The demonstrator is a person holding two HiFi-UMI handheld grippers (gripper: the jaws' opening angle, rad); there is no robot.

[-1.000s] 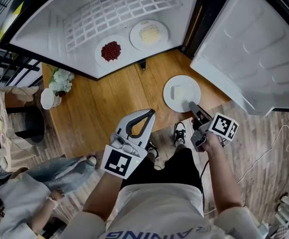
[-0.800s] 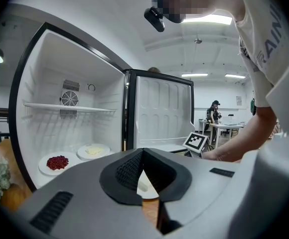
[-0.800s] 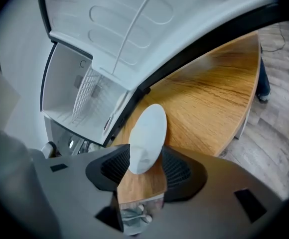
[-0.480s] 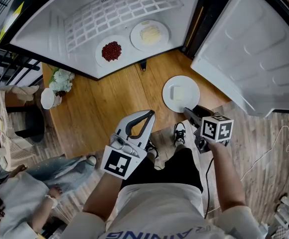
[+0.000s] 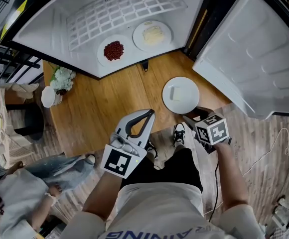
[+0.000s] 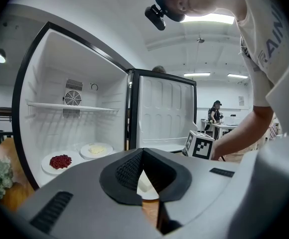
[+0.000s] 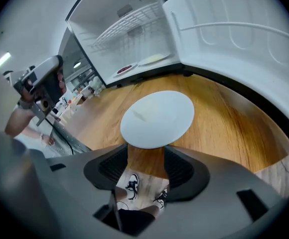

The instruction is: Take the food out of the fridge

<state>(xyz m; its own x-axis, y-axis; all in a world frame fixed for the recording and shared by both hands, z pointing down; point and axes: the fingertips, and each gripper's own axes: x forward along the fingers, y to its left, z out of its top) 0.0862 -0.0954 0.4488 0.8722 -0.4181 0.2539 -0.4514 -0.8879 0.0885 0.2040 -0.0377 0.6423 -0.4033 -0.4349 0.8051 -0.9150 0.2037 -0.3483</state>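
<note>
A white plate with a pale block of food (image 5: 181,94) lies on the wooden table (image 5: 109,103) in front of the open fridge (image 5: 50,34). My right gripper (image 5: 189,118) sits at the plate's near rim, tilted down. Its jaws have just been opening and stand open, with only table and floor between them (image 7: 145,161); the plate (image 7: 158,118) lies just beyond the tips. On the fridge floor stand a plate of red berries (image 5: 113,51) and a plate of pale yellow food (image 5: 152,35). My left gripper (image 5: 145,113) hovers over the table's near edge, shut and empty (image 6: 142,152).
The fridge door (image 5: 254,54) stands open on the right. A wire shelf (image 5: 124,11) sits above the two plates. White flowers (image 5: 61,78) and a small white cup (image 5: 47,97) stand at the table's left end. Another person (image 5: 15,198) is at lower left.
My right gripper has rolled so its marker cube faces up, opened off the plate's rim and drawn back slightly toward the table's near edge. The plate stays on the table. The left gripper kept still.
</note>
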